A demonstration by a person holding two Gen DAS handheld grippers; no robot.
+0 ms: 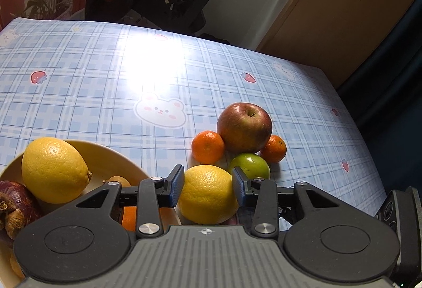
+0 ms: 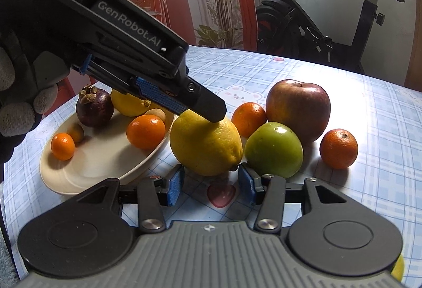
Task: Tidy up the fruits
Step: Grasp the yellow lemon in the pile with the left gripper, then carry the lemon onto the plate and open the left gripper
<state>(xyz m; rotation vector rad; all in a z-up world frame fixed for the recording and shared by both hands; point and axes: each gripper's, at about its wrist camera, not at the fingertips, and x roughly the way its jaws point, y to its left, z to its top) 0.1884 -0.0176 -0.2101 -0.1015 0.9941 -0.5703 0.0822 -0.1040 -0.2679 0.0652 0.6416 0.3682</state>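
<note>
The sorting was partly done. The cream bowl already held a lemon, a dark purple mangosteen, an orange mandarin, a smaller one and two little brown fruits (too small to name). Left on the table, all on the side of the bowl away from the gloved hand, were a second lemon, a green fruit, a red apple and two mandarins, one tucked against the apple and one beyond the green fruit.

The second lemon lay on the table just beside the bowl's rim. The left claw was narrowed around it, both blue pads against its skin, so I judged the lemon gripped though not lifted. The right claw stood partly open near that lemon's tip, the pads clear of it, with nothing in them.

By my reckoning five fruits were left to go in, this lemon first.
</note>
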